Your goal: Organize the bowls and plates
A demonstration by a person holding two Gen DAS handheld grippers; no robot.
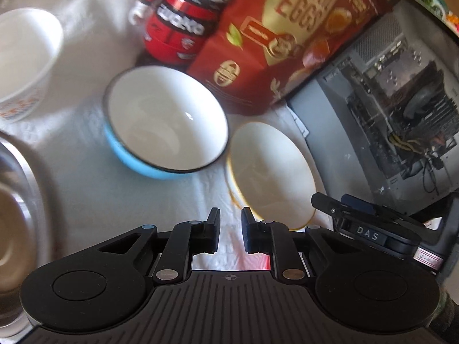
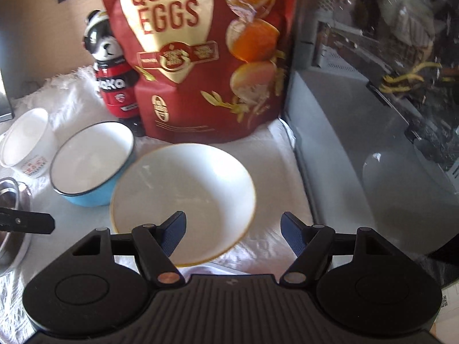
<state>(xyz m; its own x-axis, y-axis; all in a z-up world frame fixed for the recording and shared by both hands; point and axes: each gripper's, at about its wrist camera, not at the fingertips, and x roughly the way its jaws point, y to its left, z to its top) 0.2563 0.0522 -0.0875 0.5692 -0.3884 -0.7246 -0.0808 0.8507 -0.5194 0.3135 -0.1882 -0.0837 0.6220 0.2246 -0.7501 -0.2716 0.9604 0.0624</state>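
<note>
Starting at the left, we see a steel basin [image 1: 20, 200] at the worktop's edge, then a white patterned bowl [image 1: 25, 60] on the white cloth [image 1: 86, 172]. Next comes the blue bowl [image 1: 166, 123], upright and empty, just beside the gold-rimmed bowl [image 2: 183, 200]. Behind them stand a red figurine [image 1: 178, 28] and a red quail-egg bag [image 2: 206, 57], with an open computer case [image 1: 401, 100] on the far right. Our left gripper [image 1: 231, 229] hangs over bare cloth, jaws nearly clenched on nothing. Our right gripper [image 2: 233, 229] hovers above the gold-rimmed bowl's near rim, jaws released.
</note>
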